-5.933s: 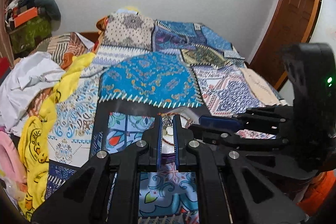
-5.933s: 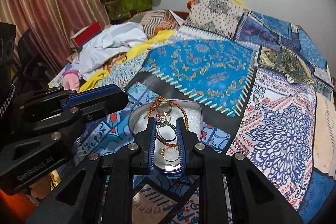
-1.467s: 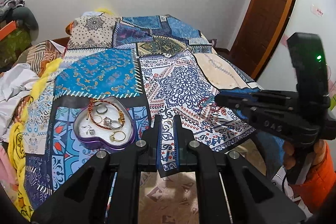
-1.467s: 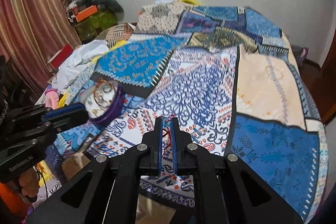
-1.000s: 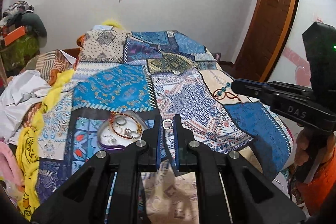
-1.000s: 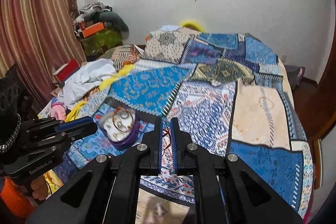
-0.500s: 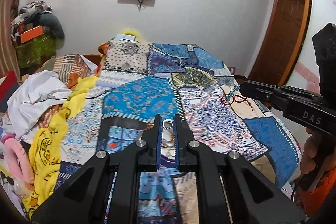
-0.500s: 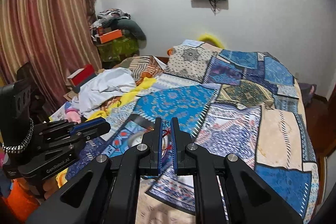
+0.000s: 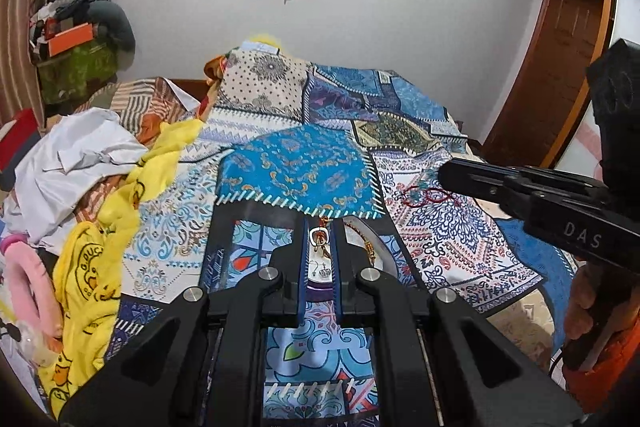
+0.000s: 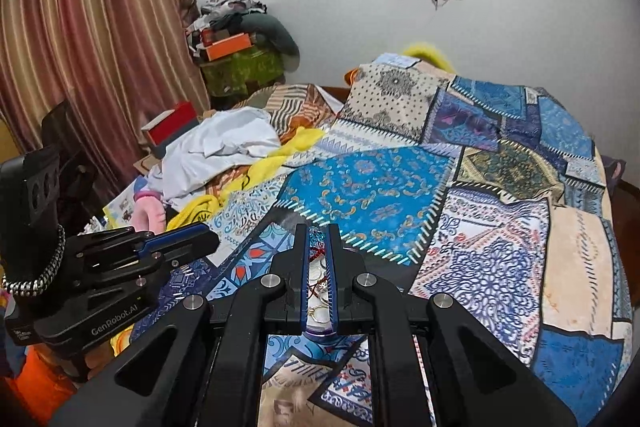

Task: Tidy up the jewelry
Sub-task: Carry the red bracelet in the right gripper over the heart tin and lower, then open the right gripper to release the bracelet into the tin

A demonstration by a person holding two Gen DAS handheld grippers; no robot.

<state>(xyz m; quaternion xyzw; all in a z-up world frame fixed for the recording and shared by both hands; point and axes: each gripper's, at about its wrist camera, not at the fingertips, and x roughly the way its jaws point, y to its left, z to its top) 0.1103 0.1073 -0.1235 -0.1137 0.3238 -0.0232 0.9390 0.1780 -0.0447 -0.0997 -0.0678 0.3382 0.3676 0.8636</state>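
My left gripper (image 9: 320, 227) is shut on a small silver ring (image 9: 320, 233) held at its tips. Right behind its fingers a heart-shaped tin tray (image 9: 385, 250) with a purple rim lies on the patchwork bedspread (image 9: 296, 175), with bangles and rings in it. My right gripper (image 10: 319, 231) is shut on a red cord bracelet with teal beads (image 10: 318, 242). In the left wrist view that bracelet (image 9: 424, 194) dangles from the right gripper (image 9: 443, 174), to the right of the tray and above the spread. In the right wrist view the tray (image 10: 320, 331) shows between the fingers.
White and yellow clothes (image 9: 80, 163) are piled along the bed's left side, with a pink item (image 9: 24, 267) at the edge. A wooden door (image 9: 560, 67) stands at the right and a curtain (image 10: 100, 47) at the left. A person's hand (image 9: 584, 311) holds the right gripper's handle.
Both grippers have swung left across the bed, each still holding its piece. The tray, off to the left before, now lies directly behind both pairs of fingers.
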